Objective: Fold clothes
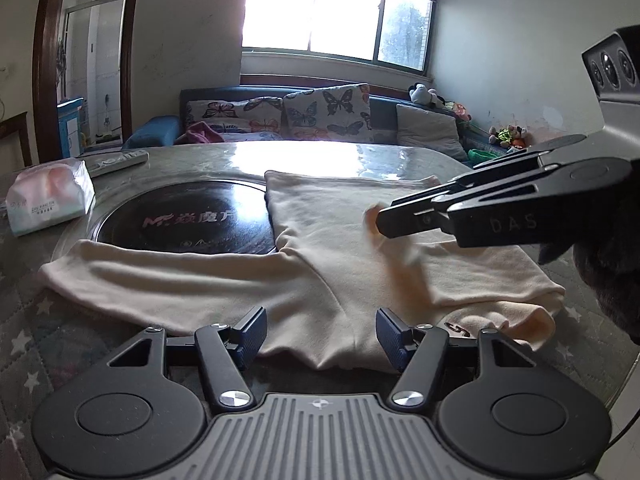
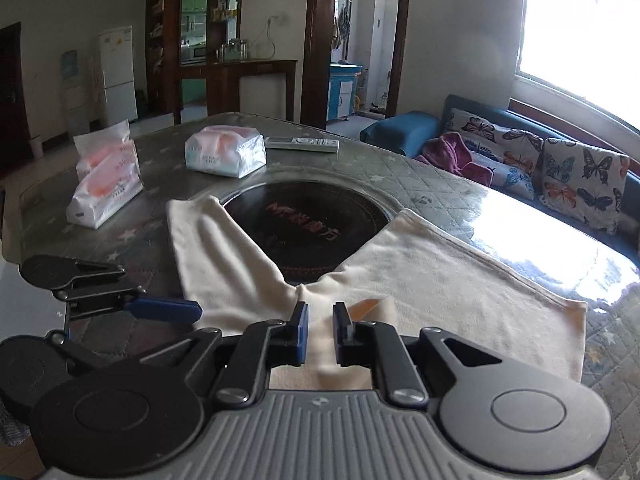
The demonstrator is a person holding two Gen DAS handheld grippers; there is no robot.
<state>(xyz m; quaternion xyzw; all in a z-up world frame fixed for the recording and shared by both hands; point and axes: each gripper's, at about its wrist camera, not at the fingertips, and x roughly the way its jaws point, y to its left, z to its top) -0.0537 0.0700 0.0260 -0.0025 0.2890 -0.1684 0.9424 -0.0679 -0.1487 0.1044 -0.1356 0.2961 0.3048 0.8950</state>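
Two hand-held grippers work over one cream garment (image 1: pixel 248 280) spread on a grey quilted desk (image 1: pixel 24 320) under a glossy clear cover — a dark round hotplate (image 1: pixel 192 220) sits in the desk's middle, partly overlapped by the cloth. The left hand-held gripper (image 1: pixel 320 334) hovers at the garment's near edge with its blue-padded fingers (image 1: pixel 252 332) wide apart and nothing between them. The right hand-held gripper (image 2: pixel 320 330) has its jaws nearly together, a raised fold of the cream fabric running up between them; whether the pads actually pinch it cannot be told. Tissue packs (image 2: pixel 224 152) and a remote control (image 2: pixel 302 144) lie on the desk's far side. Beyond — a blue sofa (image 1: pixel 384 112) with butterfly cushions (image 1: pixel 328 110) under a bright window (image 1: pixel 336 8), and a white fridge (image 2: pixel 116 76) by a dark wooden doorway.
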